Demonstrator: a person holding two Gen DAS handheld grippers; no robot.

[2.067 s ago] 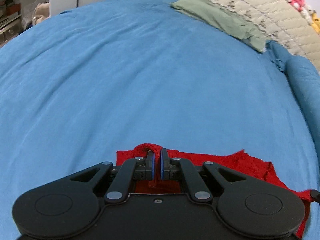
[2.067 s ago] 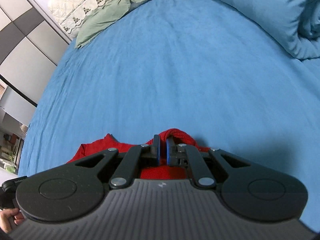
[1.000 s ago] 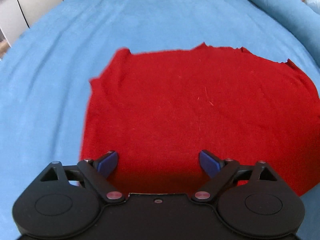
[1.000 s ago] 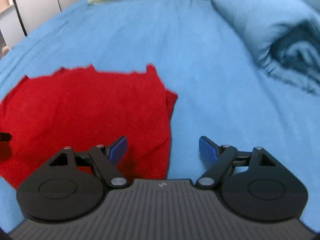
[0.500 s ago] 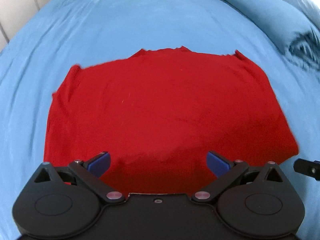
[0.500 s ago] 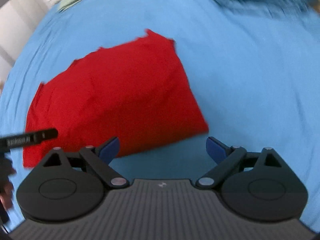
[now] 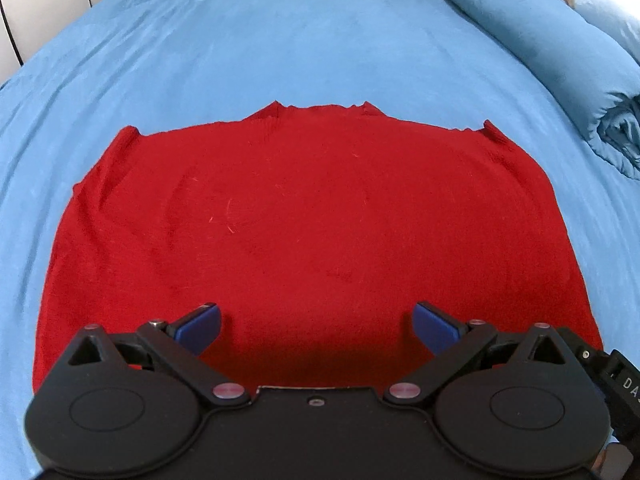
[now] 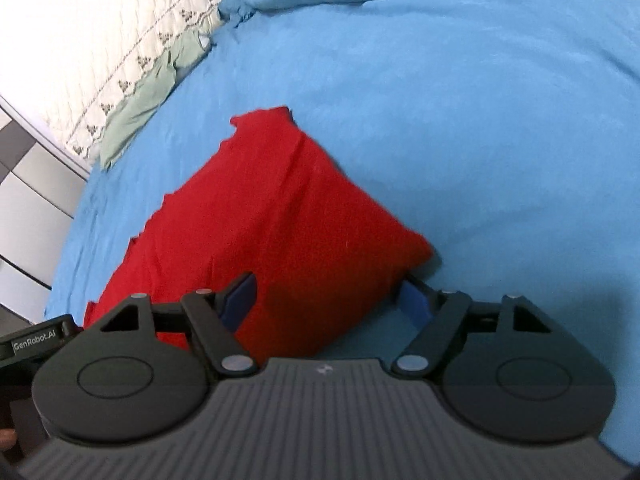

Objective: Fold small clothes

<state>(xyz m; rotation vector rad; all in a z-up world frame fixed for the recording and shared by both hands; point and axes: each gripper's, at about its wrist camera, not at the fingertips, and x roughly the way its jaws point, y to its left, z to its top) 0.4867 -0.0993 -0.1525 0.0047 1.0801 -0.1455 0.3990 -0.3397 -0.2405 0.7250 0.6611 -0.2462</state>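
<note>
Lying flat on the blue bedsheet, the red garment fills the left wrist view, its neckline and both shoulder corners at the far edge, hem nearest the camera; its long axis runs side to side. Left gripper hangs over the hem, jaws wide apart, nothing between them. Only this view shows the rolled blue duvet whole. The tilted right wrist view alone shows the quilted headboard and green cloth. Right gripper straddles the garment's near corner; its jaws have just been closing, pads not pressing.
</note>
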